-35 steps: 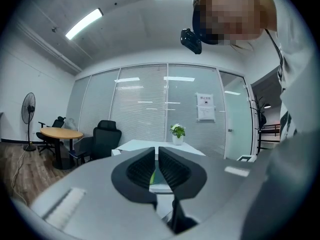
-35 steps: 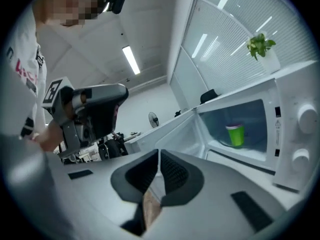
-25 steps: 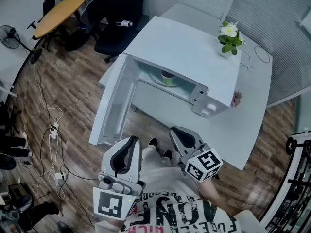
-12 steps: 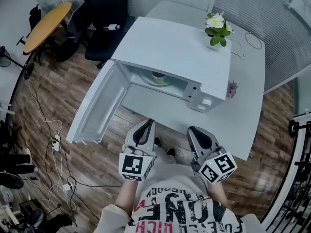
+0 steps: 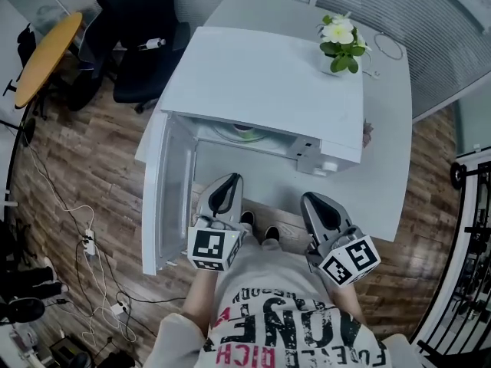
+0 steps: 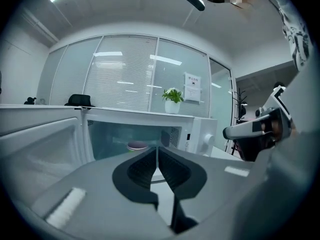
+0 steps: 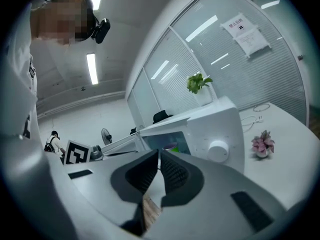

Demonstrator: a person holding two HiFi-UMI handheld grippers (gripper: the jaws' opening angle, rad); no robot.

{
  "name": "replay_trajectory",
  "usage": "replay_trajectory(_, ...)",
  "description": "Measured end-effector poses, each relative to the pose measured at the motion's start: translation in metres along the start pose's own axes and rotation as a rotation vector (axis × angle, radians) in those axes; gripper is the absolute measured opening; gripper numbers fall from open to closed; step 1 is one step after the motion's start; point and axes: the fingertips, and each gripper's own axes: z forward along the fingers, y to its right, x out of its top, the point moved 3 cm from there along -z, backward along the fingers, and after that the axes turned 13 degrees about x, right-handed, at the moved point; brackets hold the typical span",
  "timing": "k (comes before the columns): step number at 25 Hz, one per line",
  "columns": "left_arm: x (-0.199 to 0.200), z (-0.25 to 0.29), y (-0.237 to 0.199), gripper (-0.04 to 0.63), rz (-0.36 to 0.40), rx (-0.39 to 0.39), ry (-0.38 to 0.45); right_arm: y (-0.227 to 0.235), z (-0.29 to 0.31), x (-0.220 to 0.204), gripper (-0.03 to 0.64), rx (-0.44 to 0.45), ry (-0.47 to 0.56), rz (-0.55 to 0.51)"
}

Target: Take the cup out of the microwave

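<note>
The white microwave (image 5: 261, 83) stands on a white table (image 5: 383, 182) with its door (image 5: 165, 198) swung open to the left. Inside, a green cup (image 5: 245, 133) with a purplish top sits on the turntable; it also shows as the cup (image 6: 136, 146) in the left gripper view and the cup (image 7: 171, 147) in the right gripper view. My left gripper (image 5: 228, 182) is shut and empty, just in front of the opening. My right gripper (image 5: 316, 199) is beside it, below the control panel, also shut and empty. Both point roughly level at the microwave.
A potted white-flowered plant (image 5: 339, 41) and a cable (image 5: 387, 48) are behind the microwave. A small pink flower (image 7: 262, 144) is at its right. Black office chairs (image 5: 142, 60), a round wooden table (image 5: 42, 60) and floor cables (image 5: 84, 236) lie to the left.
My left gripper has moved from low beside the door's outer edge to the front of the opening, next to the right gripper. The right gripper shifted slightly. The door stays open.
</note>
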Motion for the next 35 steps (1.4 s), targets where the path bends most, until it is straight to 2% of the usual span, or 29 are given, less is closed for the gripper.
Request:
replay_trajectory(6,0.001,0.025,-0.015,0.015,-0.013,-0.068,-0.013,0.004,0.024,0.000,0.021,-0.040,-0.007,0.007)
replay_trajectory(12,0.001,0.035,-0.025,0.015,-0.067,-0.113,-0.023,0.008,0.054,0.001,0.021,-0.054,-0.007,0.011)
replay_trajectory(16,-0.006,0.033,-0.034,0.015,-0.050,-0.148,-0.044,0.005,0.077,-0.001,0.021,-0.046,-0.013,0.014)
replay_trajectory(26,-0.005,0.034,-0.081,0.015,-0.077,-0.126,-0.027,-0.009,0.121,-0.009,0.021,-0.038,-0.027,0.012)
replay_trajectory(35,0.009,0.045,-0.081,0.015,-0.098,-0.165,0.015,-0.011,0.125,-0.008,0.021,-0.075,-0.028,0.010)
